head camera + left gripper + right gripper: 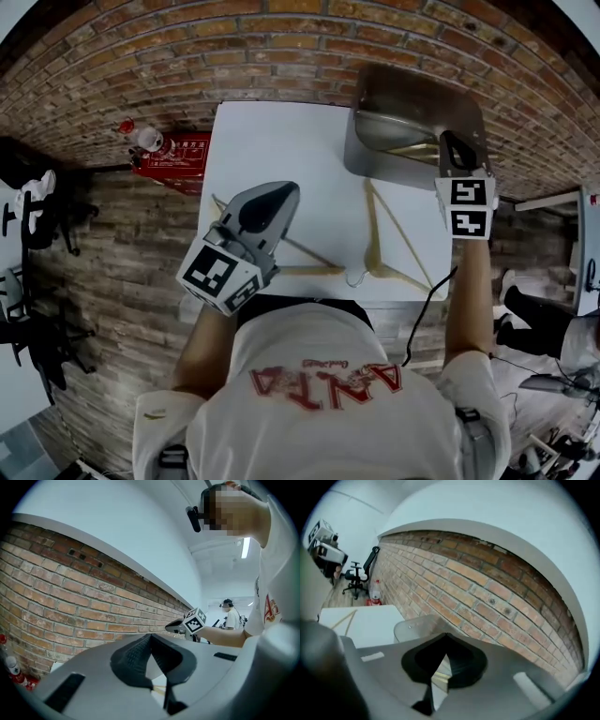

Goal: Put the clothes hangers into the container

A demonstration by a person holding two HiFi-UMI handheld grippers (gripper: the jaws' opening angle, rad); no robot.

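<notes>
Bright, even indoor light; strong fisheye bending, dark corners.

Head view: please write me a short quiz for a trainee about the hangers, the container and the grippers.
1. True or false: the metal container stands at the far right of the white table.
2. How many wooden hangers lie on the table outside the container? A one, B two, C four.
3. Fill in: the right gripper, shut and empty, hovers over the ____.
Key: 1 true; 2 B; 3 container.
</notes>
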